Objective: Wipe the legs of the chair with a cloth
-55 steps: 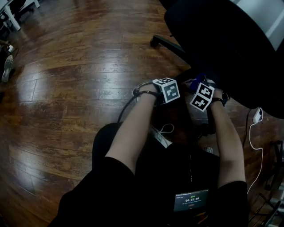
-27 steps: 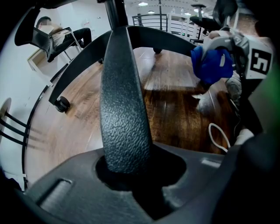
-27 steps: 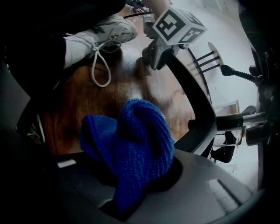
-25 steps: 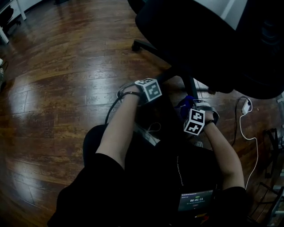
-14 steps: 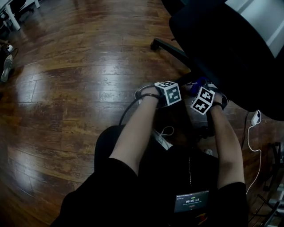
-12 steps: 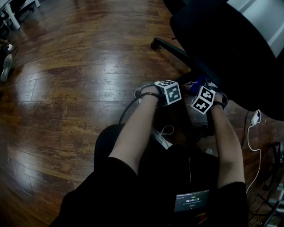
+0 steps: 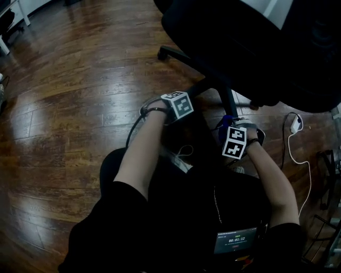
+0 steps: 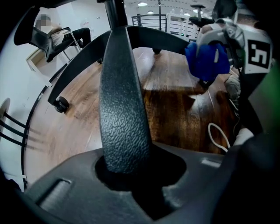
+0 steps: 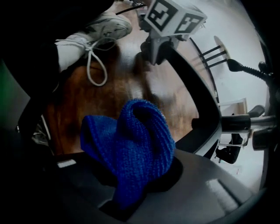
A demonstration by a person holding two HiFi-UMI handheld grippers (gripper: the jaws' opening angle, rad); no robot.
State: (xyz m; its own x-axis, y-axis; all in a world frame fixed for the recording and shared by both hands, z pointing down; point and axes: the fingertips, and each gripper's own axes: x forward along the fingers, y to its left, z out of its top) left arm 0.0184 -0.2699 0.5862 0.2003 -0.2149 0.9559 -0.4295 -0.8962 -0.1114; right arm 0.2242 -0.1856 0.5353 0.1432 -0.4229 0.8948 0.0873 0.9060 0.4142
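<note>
wood floor [image 7: 80, 80]; right hand-held gripper [image 9: 127, 197] holds blue cloth [image 9: 131, 148] near chair leg [image 9: 199, 109]

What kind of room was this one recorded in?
Probably an open office: a castor swivel chair, plank floor, further chairs and ceiling lights behind.

The head view looks steeply down onto the glossy brown wooden floor [image 7: 80, 96] and black plastic chair base [image 7: 178, 55], while both gripper views sit low and close against that base, facing each other: the left shows the right gripper [image 8: 209, 65], the right the left gripper [image 9: 153, 54].
</note>
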